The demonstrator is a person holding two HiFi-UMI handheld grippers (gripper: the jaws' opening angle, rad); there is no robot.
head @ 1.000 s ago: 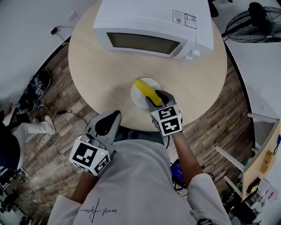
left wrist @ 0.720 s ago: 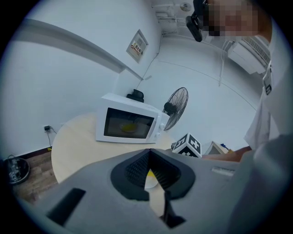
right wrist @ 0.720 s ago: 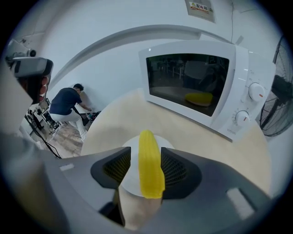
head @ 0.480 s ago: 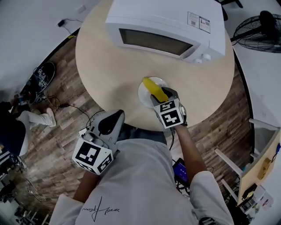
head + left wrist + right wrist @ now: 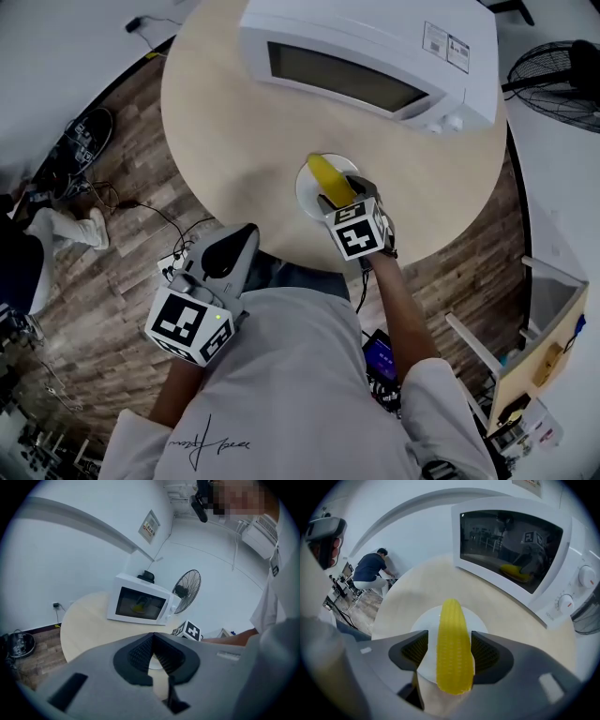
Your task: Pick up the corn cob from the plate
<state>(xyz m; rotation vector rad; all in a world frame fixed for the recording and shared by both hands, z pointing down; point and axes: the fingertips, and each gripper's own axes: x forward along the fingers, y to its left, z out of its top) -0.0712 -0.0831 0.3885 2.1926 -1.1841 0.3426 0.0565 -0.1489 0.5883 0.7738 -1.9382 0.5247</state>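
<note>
A yellow corn cob [image 5: 328, 178] lies on a small white plate [image 5: 307, 192] near the front edge of the round table, below the microwave. My right gripper [image 5: 346, 194] points steeply down over the plate's near side. In the right gripper view the corn cob [image 5: 452, 653] lies lengthwise between the two dark pads [image 5: 416, 649], with a gap on each side. Its jaws have just been opening and stand wide around the cob without pressing it. My left gripper [image 5: 236, 248] hangs off the table's edge by my body. Its tips [image 5: 152, 637] meet, with nothing between them.
A white microwave [image 5: 375, 56] with its door closed stands at the back of the beige table [image 5: 234, 122]. A standing fan [image 5: 562, 75] is off to the right. A person [image 5: 370, 571] crouches by the wall, with cables on the wooden floor [image 5: 103, 197].
The right gripper has sunk lower over the plate and its jaws now straddle the cob's near end. The left gripper has barely shifted.
</note>
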